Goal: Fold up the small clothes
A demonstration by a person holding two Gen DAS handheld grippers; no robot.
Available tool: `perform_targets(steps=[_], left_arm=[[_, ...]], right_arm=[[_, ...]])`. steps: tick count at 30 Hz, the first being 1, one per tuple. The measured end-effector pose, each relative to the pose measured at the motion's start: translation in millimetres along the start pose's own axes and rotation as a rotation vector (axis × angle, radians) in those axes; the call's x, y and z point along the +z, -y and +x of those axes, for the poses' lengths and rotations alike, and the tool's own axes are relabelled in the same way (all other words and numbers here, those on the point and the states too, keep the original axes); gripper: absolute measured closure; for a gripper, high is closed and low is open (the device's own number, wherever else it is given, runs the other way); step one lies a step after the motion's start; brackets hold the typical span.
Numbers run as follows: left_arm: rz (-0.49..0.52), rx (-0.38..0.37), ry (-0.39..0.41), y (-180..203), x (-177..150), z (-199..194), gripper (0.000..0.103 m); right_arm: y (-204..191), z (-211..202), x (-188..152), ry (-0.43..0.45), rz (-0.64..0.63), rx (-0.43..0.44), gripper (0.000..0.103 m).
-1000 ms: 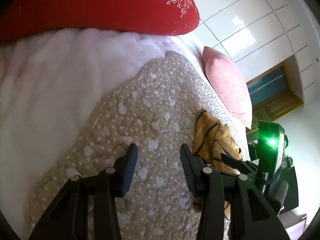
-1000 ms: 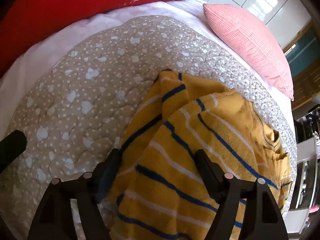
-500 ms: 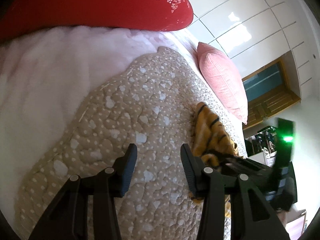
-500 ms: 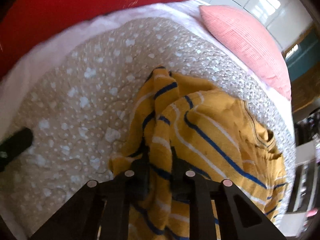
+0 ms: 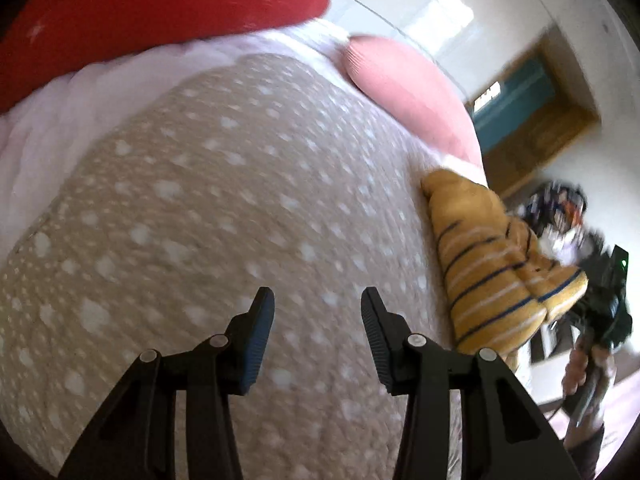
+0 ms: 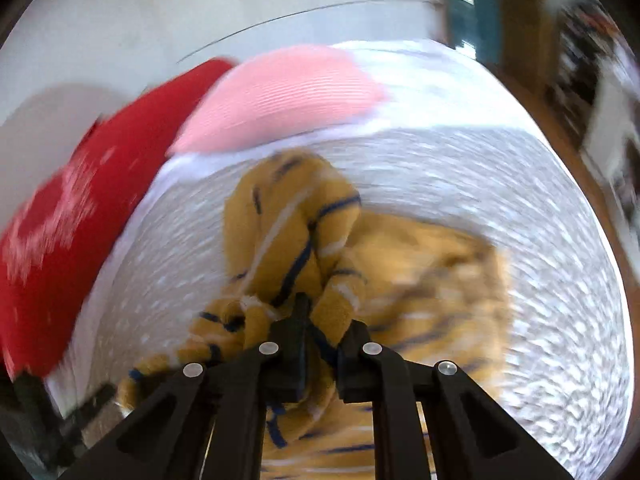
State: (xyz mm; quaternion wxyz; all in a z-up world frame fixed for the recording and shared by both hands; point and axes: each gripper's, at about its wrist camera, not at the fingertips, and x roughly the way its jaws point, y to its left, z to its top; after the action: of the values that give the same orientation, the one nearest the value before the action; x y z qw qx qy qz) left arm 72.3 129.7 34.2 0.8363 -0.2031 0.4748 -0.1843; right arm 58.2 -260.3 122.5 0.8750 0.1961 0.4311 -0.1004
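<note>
Folding has hardly begun: the striped yellow garment (image 6: 304, 248) hangs bunched and twisted above the dotted quilt (image 5: 208, 208), pinched in the right gripper (image 6: 308, 320), whose jaws have just been closing onto the cloth. It needs spreading flat before any fold. The left gripper (image 5: 318, 316) waits half-open and empty. A pink pillow (image 5: 404, 92) and red cushion (image 5: 152, 12) crowd the quilt's far edge.

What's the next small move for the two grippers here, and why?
Probably bring the left gripper across to pinch a free edge of the striped yellow garment. The right gripper has just closed on a bunched fold of it, lifting it off the dotted quilt; the left jaws are open and empty. Two grips would spread it flat for folding.
</note>
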Motion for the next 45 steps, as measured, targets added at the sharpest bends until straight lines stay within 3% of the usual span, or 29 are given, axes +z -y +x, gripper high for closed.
perform_targets(steps=[2, 6, 9, 13, 16, 19, 21, 22, 23, 25, 28, 30, 32, 34, 36, 37, 39, 40, 43, 45], left_arm=[[0.055, 0.025, -0.017, 24, -3, 4, 0.059], [0.177, 0.039, -0.042, 80, -7, 9, 0.059], [0.285, 0.047, -0.049, 121, -11, 13, 0.054], [0.365, 0.051, -0.072, 164, -23, 25, 0.054], [0.396, 0.047, -0.075, 185, -34, 29, 0.054], [0.426, 0.074, -0.084, 197, -44, 30, 0.054], [0.429, 0.094, -0.09, 200, -46, 32, 0.054], [0.428, 0.106, -0.09, 200, -47, 31, 0.054], [0.428, 0.118, -0.088, 199, -47, 28, 0.054], [0.43, 0.133, -0.079, 198, -47, 23, 0.054], [0.435, 0.138, -0.068, 201, -42, 20, 0.054], [0.43, 0.119, -0.076, 208, -40, 26, 0.054], [0.425, 0.082, -0.097, 221, -40, 39, 0.054], [0.446, 0.048, -0.125, 237, -45, 60, 0.053], [0.47, 0.065, -0.164, 249, -51, 85, 0.053], [0.488, 0.125, -0.201, 252, -57, 106, 0.052], [0.496, 0.215, -0.251, 250, -64, 130, 0.048], [0.492, 0.218, -0.252, 248, -64, 132, 0.046], [0.495, 0.204, -0.25, 247, -57, 117, 0.046], [0.505, 0.159, -0.192, 245, -50, 96, 0.046]], right_arm=[[47, 4, -5, -0.001, 0.071, -0.03, 0.092], [102, 34, -25, -0.104, 0.12, -0.077, 0.087], [120, 16, -34, -0.035, 0.157, -0.05, 0.082], [121, -14, -29, 0.034, 0.162, 0.068, 0.045], [118, -22, -23, 0.048, 0.179, 0.182, 0.038], [102, -9, -20, 0.019, 0.174, 0.243, 0.037], [83, 12, -20, -0.032, 0.118, 0.23, 0.037], [73, 23, -28, -0.078, 0.104, 0.232, 0.047], [70, 41, -32, -0.156, 0.105, 0.279, 0.082], [69, 54, -36, -0.222, 0.106, 0.346, 0.088], [88, 19, -37, -0.111, 0.116, 0.411, 0.09], [109, -3, -42, -0.049, 0.141, 0.41, 0.09], [126, -17, -52, -0.009, 0.152, 0.346, 0.09], [137, -16, -67, -0.017, 0.152, 0.274, 0.089], [145, 1, -78, -0.068, 0.169, 0.254, 0.087], [151, 11, -84, -0.089, 0.185, 0.261, 0.084], [156, 21, -91, -0.085, 0.211, 0.239, 0.061], [159, 24, -93, -0.074, 0.22, 0.214, 0.048], [163, 26, -92, -0.068, 0.231, 0.234, 0.046], [170, 19, -92, -0.05, 0.23, 0.253, 0.042]])
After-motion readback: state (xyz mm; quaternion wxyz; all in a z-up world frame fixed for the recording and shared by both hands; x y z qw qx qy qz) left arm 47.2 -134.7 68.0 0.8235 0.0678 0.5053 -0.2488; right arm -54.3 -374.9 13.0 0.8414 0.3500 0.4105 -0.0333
